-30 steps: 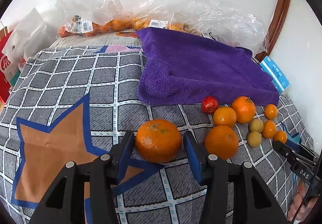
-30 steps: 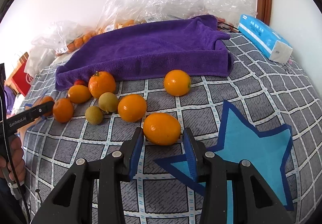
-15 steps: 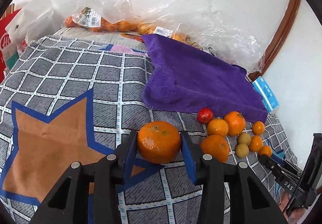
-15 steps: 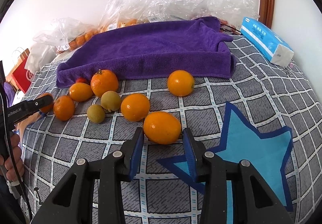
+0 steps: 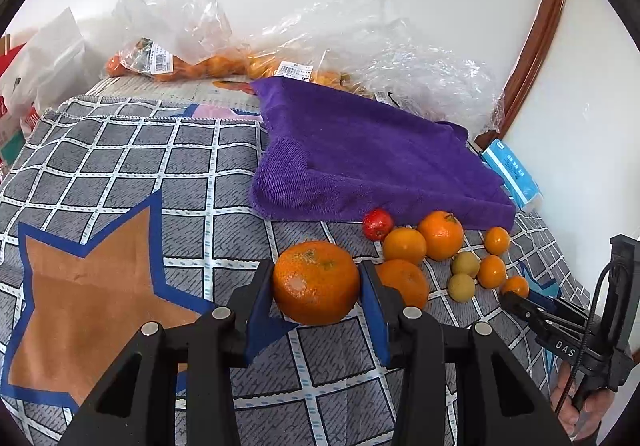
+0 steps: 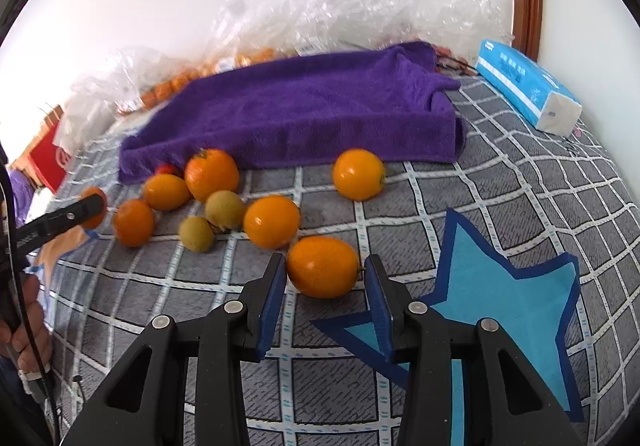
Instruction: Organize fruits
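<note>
Checked blanket (image 5: pixel 120 173) with star patches covers the work surface. Purple towel (image 5: pixel 372 149) lies folded at the far side, with clear bags of fruit (image 5: pixel 192 65) behind it against the wall.

Loose fruit sits in a cluster on the blanket just in front of the towel's near edge: several small oranges (image 6: pixel 272 221), two green-yellow round fruits (image 6: pixel 224 209), one small red fruit (image 5: pixel 377 224).

Left gripper (image 5: pixel 316 288): clamped on a large mandarin (image 5: pixel 316 282), both blue pads pressed against its sides. The mandarin appears to be lifted slightly off the blanket, just left of the cluster as the left wrist view shows it.

Right gripper (image 6: pixel 325 278): jaws opening, an oval orange (image 6: pixel 323 266) between them on the blanket. The left pad is at or near the skin; a thin gap shows at the right pad. The orange's long axis runs across the jaw gap, from pad to pad, so the pads meet its ends.

Judgement: each hand is already at its own fruit. The towel lies straight ahead of both grippers, beyond the cluster; if it is the drop spot, each fruit must be carried forward over the loose fruit.
</note>
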### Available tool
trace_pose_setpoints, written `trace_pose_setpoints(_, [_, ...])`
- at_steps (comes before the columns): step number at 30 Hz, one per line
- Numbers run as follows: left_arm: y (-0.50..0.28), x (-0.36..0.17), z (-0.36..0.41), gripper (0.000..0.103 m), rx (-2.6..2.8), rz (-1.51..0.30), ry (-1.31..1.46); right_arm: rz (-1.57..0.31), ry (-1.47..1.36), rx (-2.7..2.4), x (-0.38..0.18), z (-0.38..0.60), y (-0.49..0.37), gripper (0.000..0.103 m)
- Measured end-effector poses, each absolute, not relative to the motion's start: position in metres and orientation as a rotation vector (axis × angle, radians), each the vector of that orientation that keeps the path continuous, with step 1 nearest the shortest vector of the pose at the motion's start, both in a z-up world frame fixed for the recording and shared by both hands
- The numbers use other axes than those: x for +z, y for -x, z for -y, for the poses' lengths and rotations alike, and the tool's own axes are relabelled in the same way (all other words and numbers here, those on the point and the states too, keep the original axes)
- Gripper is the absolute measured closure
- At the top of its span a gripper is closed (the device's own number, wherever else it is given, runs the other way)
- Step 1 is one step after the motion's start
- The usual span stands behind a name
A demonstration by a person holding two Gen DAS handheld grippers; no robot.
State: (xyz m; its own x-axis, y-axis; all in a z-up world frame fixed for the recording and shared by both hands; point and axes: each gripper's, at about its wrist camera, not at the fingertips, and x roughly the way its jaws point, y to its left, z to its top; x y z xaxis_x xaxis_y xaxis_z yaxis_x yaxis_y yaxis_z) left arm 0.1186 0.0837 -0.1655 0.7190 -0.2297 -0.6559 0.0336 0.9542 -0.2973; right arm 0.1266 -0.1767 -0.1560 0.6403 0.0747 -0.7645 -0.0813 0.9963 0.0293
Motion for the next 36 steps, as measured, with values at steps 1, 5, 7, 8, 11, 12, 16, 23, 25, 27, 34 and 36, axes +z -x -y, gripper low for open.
trace_pose_setpoints(1, [-0.118, -0.166, -0.083, 0.063, -0.148, -0.757, 0.274, -0.873, 0.014, 0.084, -0.156, 0.176, -0.127, 0.061])
trace_pose_setpoints(5, [-0.119, -0.167, -0.083, 0.063, -0.153, -0.765, 0.272, -0.866, 0.038, 0.068, -0.157, 0.173, -0.128, 0.061])
trace_pose_setpoints(7, [-0.118, -0.167, -0.083, 0.063, -0.154, -0.762, 0.271, -0.858, 0.038, 0.08, -0.156, 0.173, -0.127, 0.063])
trace_pose_setpoints(8, [-0.118, -0.167, -0.083, 0.063, -0.155, -0.761, 0.272, -0.856, 0.036, 0.088, -0.156, 0.173, -0.126, 0.063])
trace_pose_setpoints(11, [-0.118, -0.167, -0.083, 0.063, -0.153, -0.764, 0.273, -0.852, 0.03, 0.09, -0.155, 0.174, -0.126, 0.063])
trace_pose_setpoints(12, [-0.118, -0.167, -0.083, 0.063, -0.153, -0.763, 0.274, -0.849, 0.026, 0.093, -0.155, 0.174, -0.125, 0.063])
trace_pose_setpoints(16, [-0.118, -0.167, -0.083, 0.063, -0.153, -0.763, 0.274, -0.828, 0.005, 0.107, -0.152, 0.177, -0.121, 0.063])
trace_pose_setpoints(23, [-0.117, -0.166, -0.083, 0.063, -0.154, -0.759, 0.275, -0.814, -0.002, 0.117, -0.15, 0.177, -0.119, 0.064])
trace_pose_setpoints(25, [-0.117, -0.166, -0.082, 0.063, -0.155, -0.757, 0.274, -0.812, -0.005, 0.12, -0.15, 0.178, -0.119, 0.064])
trace_pose_setpoints(27, [-0.117, -0.165, -0.082, 0.063, -0.155, -0.755, 0.275, -0.81, -0.007, 0.121, -0.15, 0.178, -0.118, 0.064])
trace_pose_setpoints(34, [-0.117, -0.165, -0.082, 0.063, -0.155, -0.755, 0.275, -0.808, -0.008, 0.123, -0.149, 0.178, -0.118, 0.064])
trace_pose_setpoints(36, [-0.117, -0.165, -0.082, 0.063, -0.155, -0.755, 0.275, -0.807, -0.008, 0.124, -0.149, 0.178, -0.118, 0.064])
